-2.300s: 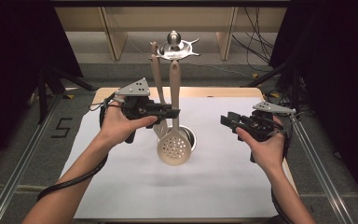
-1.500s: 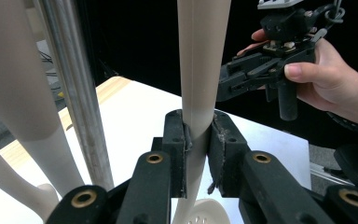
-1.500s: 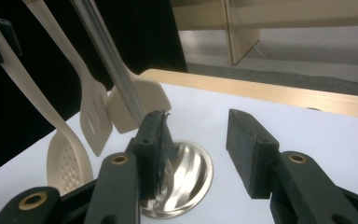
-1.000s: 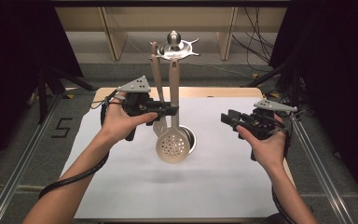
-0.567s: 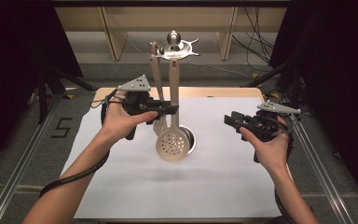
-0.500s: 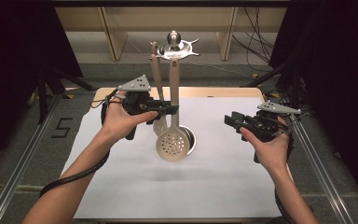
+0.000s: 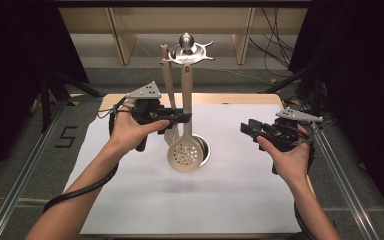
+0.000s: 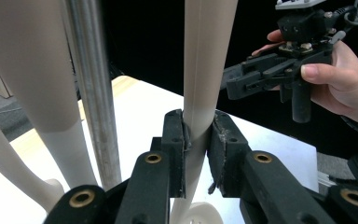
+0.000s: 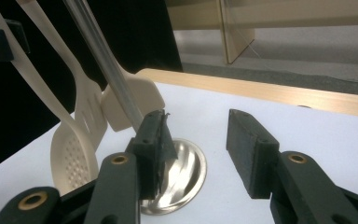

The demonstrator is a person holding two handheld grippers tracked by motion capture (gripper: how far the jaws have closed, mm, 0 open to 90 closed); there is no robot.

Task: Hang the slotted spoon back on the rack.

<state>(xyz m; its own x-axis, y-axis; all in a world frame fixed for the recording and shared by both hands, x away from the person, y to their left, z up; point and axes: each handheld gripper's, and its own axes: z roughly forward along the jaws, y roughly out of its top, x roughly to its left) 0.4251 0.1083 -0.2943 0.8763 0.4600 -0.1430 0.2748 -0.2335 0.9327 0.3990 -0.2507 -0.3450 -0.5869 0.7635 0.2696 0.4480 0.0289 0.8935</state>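
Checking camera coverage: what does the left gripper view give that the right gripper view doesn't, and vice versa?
Left gripper view alone: the left gripper shut on the skimmer handle, jaws pressed against both its sides, and the right gripper held in a hand farther off.

Right gripper view alone: the right gripper's own jaws standing apart with nothing between them, the stand's round metal base, the skimmer's perforated bowl, a slotted spatula and a wooden shelf edge behind.

Both: the metal stand pole, cream utensils hanging beside it and the white table.

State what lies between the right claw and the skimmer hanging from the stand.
Only bare white table separates the right claw from the skimmer, seen in the high view.
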